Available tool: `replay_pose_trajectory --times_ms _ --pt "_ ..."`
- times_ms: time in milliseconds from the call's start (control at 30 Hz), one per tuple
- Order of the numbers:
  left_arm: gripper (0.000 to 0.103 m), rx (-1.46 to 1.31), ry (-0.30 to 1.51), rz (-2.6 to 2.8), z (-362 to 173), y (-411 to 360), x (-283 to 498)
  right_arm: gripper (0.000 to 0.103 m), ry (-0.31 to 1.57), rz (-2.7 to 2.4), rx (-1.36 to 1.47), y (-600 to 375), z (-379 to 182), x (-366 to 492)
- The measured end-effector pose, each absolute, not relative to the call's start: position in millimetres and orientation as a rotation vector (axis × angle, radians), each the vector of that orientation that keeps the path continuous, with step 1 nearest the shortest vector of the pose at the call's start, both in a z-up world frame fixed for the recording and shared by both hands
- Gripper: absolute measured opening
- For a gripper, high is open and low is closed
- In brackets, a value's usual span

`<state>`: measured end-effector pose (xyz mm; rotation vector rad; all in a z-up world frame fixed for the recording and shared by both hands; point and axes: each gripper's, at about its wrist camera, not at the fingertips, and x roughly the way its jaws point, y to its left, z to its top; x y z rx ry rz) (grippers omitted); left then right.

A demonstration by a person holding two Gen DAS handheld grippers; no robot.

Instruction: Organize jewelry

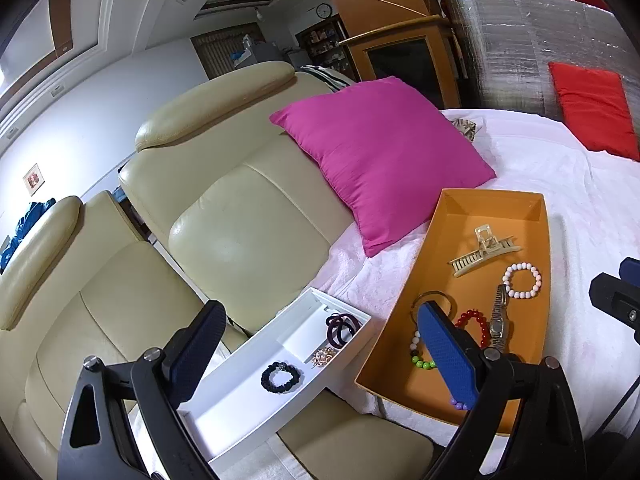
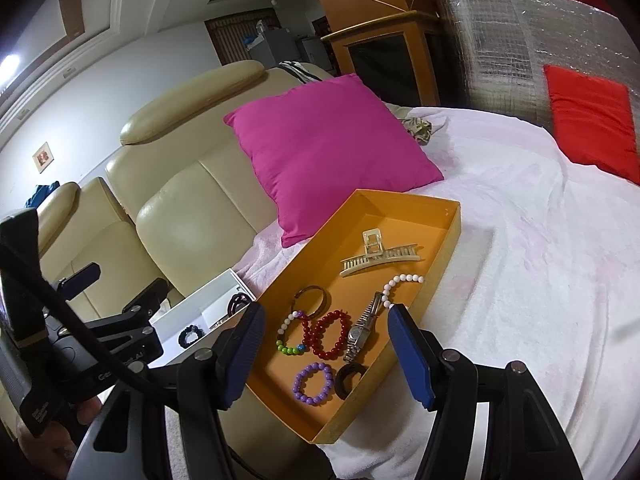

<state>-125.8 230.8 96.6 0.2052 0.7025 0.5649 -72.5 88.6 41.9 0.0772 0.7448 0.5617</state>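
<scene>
1. The right gripper (image 2: 326, 354) hung over the near end of the orange tray (image 2: 448, 236), jaws apart and empty; the bracelets lay in the gap between its pads, below them and untouched
2. Straight ahead of it lay the red bracelet (image 2: 329, 336), with the watch (image 2: 360, 330) just to its right, long axis running away from the gripper and a little rightward
3. The purple bracelet (image 2: 313, 384) and a black ring (image 2: 349, 376) lay nearest its tips; the hair claw (image 2: 380, 258) sat farther up the tray
4. The left gripper (image 1: 316, 356) was released too, holding nothing, poised over the white organizer (image 1: 240, 404) left of the tray
5. By my reckoning the right hand was the nearer one for any tray piece, and the carry would go leftward to the organizer
</scene>
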Motion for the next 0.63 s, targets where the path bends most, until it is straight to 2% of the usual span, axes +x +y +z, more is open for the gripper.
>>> replay_pose_trajectory --times_ms 433,633 --pt "0.096 0.218 0.713 0.584 97.3 224.2 -120.9 0.067 0.744 0.570 0.101 82.6 38.4 -67.8" --pt "0.096 0.230 0.715 0.535 98.7 197.9 -109.9 0.067 0.720 0.543 0.145 52.3 39.7 -63.5"
